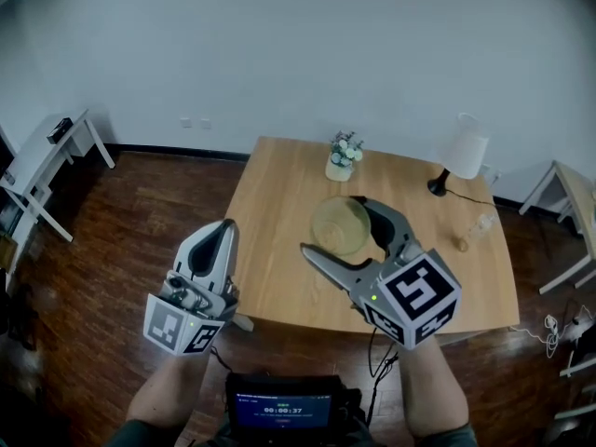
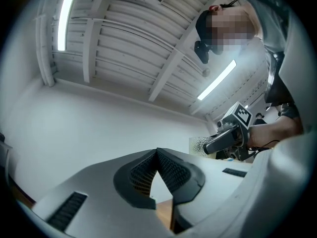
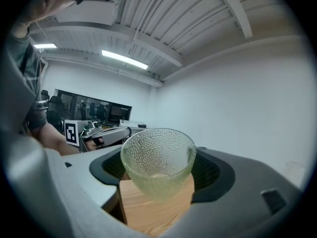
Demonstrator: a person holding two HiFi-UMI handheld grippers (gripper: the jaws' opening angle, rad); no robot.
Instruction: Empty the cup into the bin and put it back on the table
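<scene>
Table (image 1: 279,203) at 12 o'clock from the person; no bin in any view. Left gripper (image 1: 226,225) pinched together, empty, at 9 o'clock of the right gripper (image 1: 332,223). That one is spread wide, clasping the cup (image 1: 341,227) over the tabletop. Risk: curved glass slips when tipped. Only the right gripper view shows the cup's inside, seemingly empty.

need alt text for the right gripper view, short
A dimpled, empty-looking glass cup sits gripped between the dark pads of the right tongs, above a wooden tabletop. Behind, at left, the left tongs; white wall and strip-lit ceiling beyond.
</scene>
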